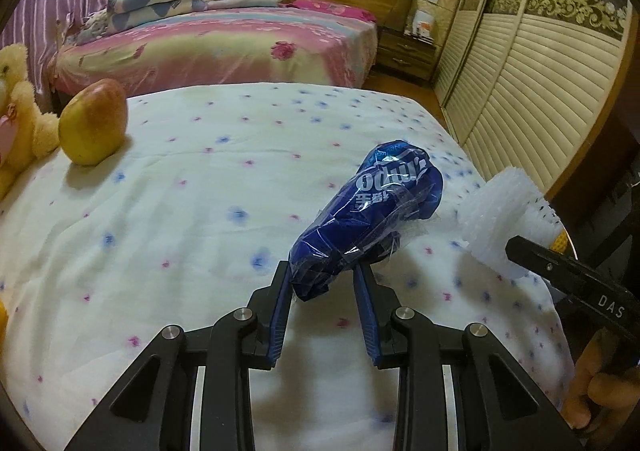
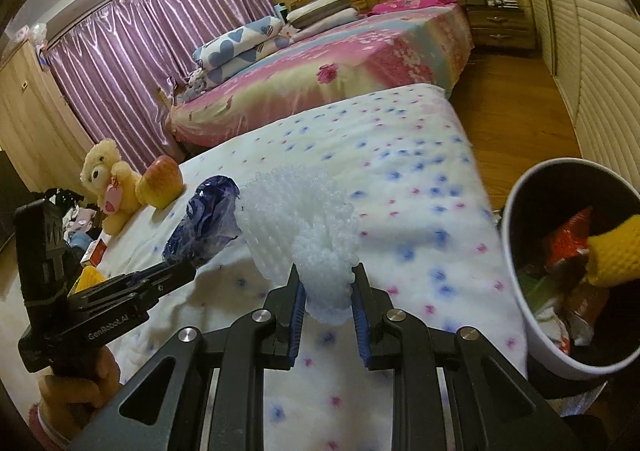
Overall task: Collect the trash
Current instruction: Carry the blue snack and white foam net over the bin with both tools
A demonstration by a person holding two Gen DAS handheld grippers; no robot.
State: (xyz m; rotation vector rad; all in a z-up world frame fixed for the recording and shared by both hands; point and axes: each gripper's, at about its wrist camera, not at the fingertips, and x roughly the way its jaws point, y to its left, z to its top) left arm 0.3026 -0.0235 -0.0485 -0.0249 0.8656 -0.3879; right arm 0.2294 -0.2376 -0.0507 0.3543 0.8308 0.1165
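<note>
Above the flower-dotted white bedspread (image 1: 168, 211), my left jaws (image 1: 322, 271) clench a crumpled blue plastic wrapper (image 1: 372, 203), my right jaws (image 2: 325, 275) white foam netting (image 2: 304, 219); next, swing both over the white-rimmed waste bin (image 2: 520, 291).

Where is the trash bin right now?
The trash bin sits at the right edge of the right wrist view, beside the flowered bed, already holding wrappers.
</note>
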